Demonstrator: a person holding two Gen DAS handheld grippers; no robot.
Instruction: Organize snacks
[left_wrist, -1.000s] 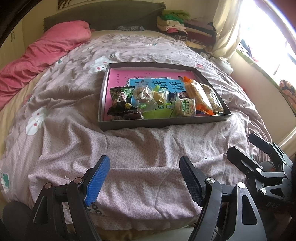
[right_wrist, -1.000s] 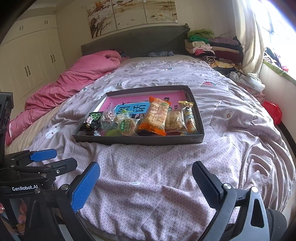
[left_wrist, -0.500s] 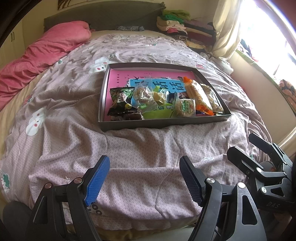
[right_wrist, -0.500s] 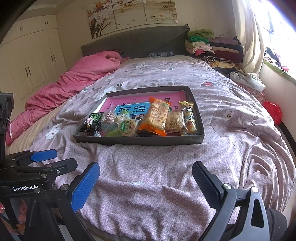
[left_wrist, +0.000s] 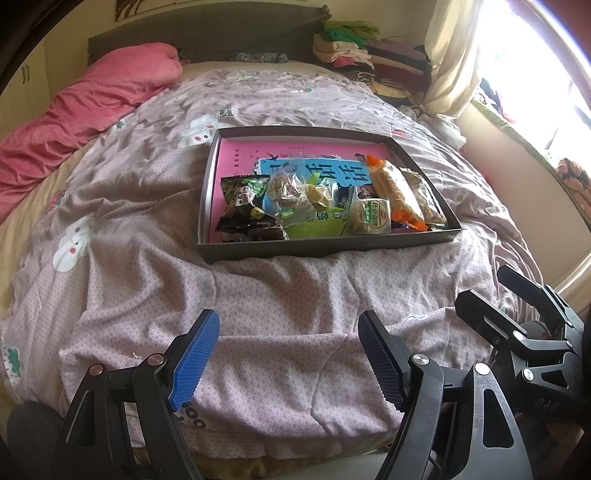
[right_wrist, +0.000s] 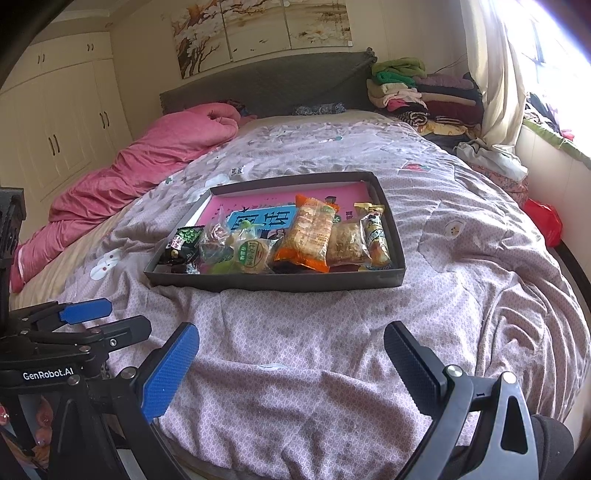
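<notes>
A shallow dark box with a pink and blue floor lies on the bed's mauve quilt. Several wrapped snacks are bunched along its near side: a dark green packet at the left, clear bags, a round green-label cake, and an orange packet toward the right. My left gripper hovers open over the quilt's near edge, well short of the box, with nothing between its fingers. My right gripper is likewise open and empty beside it.
A pink duvet is heaped along the bed's left side. Folded clothes are stacked at the far right by the headboard. A curtain and window ledge run along the right. Wardrobe doors stand at the left wall.
</notes>
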